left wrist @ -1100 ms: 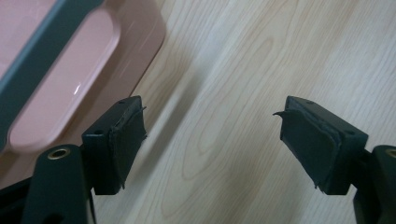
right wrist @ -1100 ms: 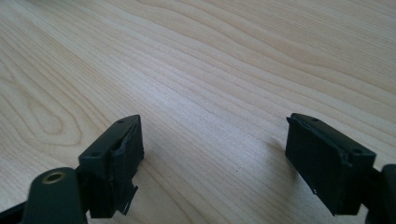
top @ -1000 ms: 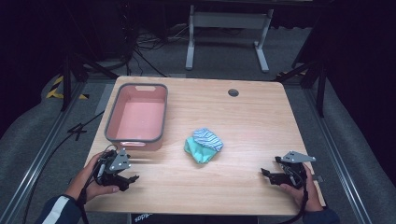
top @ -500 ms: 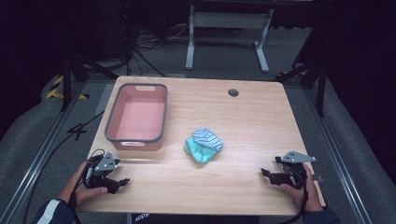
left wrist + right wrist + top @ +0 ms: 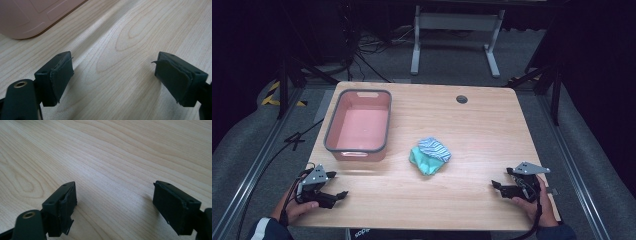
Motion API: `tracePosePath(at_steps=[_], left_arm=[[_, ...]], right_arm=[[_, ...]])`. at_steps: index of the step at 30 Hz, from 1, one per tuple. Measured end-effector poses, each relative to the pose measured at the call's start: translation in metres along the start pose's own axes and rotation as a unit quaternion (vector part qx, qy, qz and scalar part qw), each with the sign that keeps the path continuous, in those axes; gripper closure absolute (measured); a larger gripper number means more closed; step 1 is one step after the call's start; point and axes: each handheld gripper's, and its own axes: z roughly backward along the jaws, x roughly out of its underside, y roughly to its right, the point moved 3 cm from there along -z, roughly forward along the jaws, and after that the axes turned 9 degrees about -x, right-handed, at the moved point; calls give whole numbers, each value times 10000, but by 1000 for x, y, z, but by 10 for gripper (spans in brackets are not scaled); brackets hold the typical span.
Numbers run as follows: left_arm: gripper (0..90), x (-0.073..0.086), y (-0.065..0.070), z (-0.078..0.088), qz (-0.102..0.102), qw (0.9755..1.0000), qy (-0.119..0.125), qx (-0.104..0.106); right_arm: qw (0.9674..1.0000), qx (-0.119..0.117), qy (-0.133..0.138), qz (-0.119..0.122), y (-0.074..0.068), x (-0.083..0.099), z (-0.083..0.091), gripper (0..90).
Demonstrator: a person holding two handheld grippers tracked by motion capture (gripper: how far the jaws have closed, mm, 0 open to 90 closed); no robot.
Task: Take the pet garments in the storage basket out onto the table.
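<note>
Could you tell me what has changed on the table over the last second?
The left tool drew back from beside the pink bin toward the person's edge of the table, jaws open and holding nothing. The right tool, the bin and the crumpled cloth stayed put.

On my desk [image 5: 482,125] the bin [image 5: 358,125] sits toward ten o'clock, well back from me on the left half. The bundled cloth [image 5: 430,155] lies near the middle, at about four o'clock from the bin and apart from it. A cable hole [image 5: 461,99] sits at the far edge, around one o'clock. My left tool [image 5: 334,196] rests at seven o'clock near the front edge, just before the bin; my right tool [image 5: 498,187] is at five o'clock.
</note>
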Motion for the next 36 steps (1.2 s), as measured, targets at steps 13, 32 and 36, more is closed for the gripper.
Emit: tracePosePath(at_steps=[13,32,36], left_arm=[[146,0,1,0,39,10000,-1,-37],[128,-1,1,-1,53,9999,-33,-81],[115,-2,2,-2,53,9999,-65,-93]], right_arm=[[10000,4,0,-9,0,0,0,194],[10000,-3,-2,-9,0,0,0,193],[10000,-1,-2,-8,0,0,0,193]])
